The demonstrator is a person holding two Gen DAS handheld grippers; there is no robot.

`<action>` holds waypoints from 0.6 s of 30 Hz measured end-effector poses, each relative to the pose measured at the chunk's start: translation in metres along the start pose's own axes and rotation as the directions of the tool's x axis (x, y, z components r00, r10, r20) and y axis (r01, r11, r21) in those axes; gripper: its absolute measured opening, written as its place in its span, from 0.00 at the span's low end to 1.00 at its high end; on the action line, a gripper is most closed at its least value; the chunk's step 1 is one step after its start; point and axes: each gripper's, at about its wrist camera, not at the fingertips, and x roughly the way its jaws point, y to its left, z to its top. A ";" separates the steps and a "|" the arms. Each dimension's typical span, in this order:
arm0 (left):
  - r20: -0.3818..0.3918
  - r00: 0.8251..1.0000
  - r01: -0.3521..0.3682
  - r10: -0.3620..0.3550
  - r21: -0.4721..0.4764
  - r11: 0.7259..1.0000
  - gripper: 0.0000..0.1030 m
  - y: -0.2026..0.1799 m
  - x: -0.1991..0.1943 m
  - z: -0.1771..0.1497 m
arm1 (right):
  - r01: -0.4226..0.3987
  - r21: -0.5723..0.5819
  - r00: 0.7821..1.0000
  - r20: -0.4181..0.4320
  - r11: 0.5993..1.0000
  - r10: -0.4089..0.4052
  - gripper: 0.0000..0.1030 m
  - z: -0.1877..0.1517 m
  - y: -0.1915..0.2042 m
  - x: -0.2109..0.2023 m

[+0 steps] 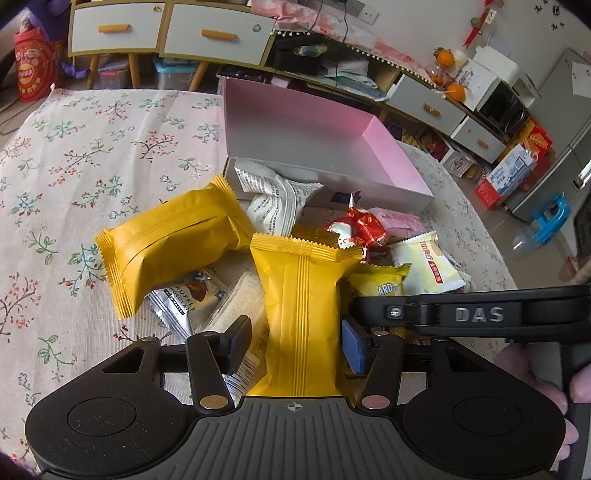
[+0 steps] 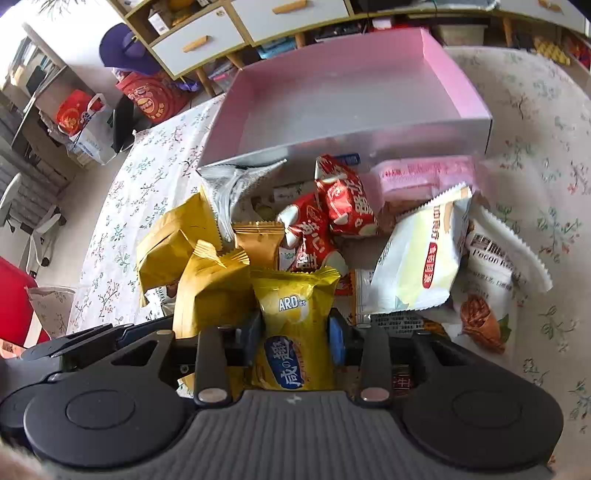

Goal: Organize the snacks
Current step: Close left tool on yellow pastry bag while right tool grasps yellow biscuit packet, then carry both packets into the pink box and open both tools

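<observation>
A pile of snack packets lies on the floral tablecloth in front of an empty pink box [image 1: 317,147], which also shows in the right wrist view [image 2: 343,96]. My left gripper [image 1: 295,347] has its jaws around a plain yellow packet [image 1: 303,314]; the left pad stands slightly off it, the blue right pad [image 1: 352,347] touches it. My right gripper [image 2: 295,339] is shut on a yellow "ARD" biscuit packet [image 2: 295,325], which also shows in the left wrist view [image 1: 380,282]. The right gripper's black body [image 1: 476,314] crosses beside my left gripper.
A second yellow packet [image 1: 170,251], white printed packet [image 1: 273,199], red packets [image 2: 332,210], cream packet [image 2: 421,258], pecan packet [image 2: 487,295] and pink packet [image 2: 417,177] fill the pile. Cabinets with drawers [image 1: 207,33] stand beyond the table.
</observation>
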 end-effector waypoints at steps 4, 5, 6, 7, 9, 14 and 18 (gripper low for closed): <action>0.007 1.000 -0.004 0.004 0.000 1.000 0.48 -0.002 0.001 0.001 | -0.021 0.011 0.999 0.027 1.000 0.021 0.24 0.001 -0.004 -0.011; 0.011 1.000 -0.009 0.009 0.009 1.000 0.47 -0.004 0.002 0.001 | -0.024 0.017 0.999 0.033 1.000 0.024 0.23 0.001 -0.006 -0.013; 0.014 1.000 -0.018 0.017 0.018 1.000 0.47 -0.007 0.002 0.001 | -0.025 0.022 0.999 0.036 0.999 0.024 0.22 0.002 -0.008 -0.015; 0.018 1.000 -0.025 0.024 0.028 0.999 0.44 -0.009 0.003 0.000 | -0.026 0.025 0.999 0.041 0.999 0.025 0.22 0.003 -0.009 -0.016; 0.023 0.999 -0.027 0.026 0.035 0.999 0.36 -0.013 0.004 0.001 | -0.027 0.027 0.999 0.047 0.999 0.026 0.21 0.003 -0.010 -0.017; 0.039 0.998 -0.059 0.058 0.028 0.998 0.34 -0.016 0.002 0.001 | -0.032 0.019 0.998 0.062 0.999 0.031 0.20 0.004 -0.004 -0.017; 0.055 0.996 -0.073 0.073 0.003 0.997 0.33 -0.012 -0.004 0.001 | -0.046 0.020 0.997 0.069 0.999 0.044 0.20 0.004 -0.002 -0.019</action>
